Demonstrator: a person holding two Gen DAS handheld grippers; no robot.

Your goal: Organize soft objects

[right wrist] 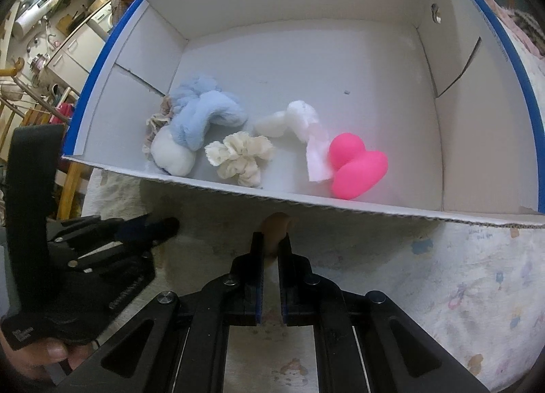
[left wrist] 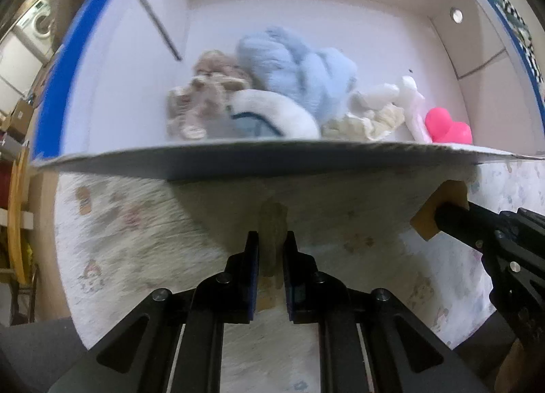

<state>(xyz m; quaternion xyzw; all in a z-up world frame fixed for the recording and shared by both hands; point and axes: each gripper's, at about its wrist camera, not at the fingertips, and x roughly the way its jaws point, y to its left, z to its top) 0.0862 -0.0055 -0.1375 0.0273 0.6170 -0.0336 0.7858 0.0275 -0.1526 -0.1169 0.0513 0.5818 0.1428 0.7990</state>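
A white cardboard box [right wrist: 340,62] with blue outer sides holds a light blue fluffy toy [right wrist: 201,113], a beige plush [right wrist: 155,122], a white plush [right wrist: 172,154], a cream scrunchie [right wrist: 238,154], a white soft piece [right wrist: 296,117] and a pink heart-shaped toy [right wrist: 357,164]. My left gripper [left wrist: 270,234] is below the box's near edge [left wrist: 238,157], shut on a tan piece [left wrist: 272,219]. What that piece is I cannot tell. My right gripper [right wrist: 271,236] is shut on a similar tan piece [right wrist: 277,224], which looks like a tan block [left wrist: 439,202] in the left wrist view.
The box rests on a pale printed sheet [right wrist: 460,277]. A hand [right wrist: 51,355] holds the left gripper [right wrist: 168,222] at the left. Kitchen cabinets [right wrist: 78,42] and wooden furniture [left wrist: 17,222] stand beyond the bed's left side.
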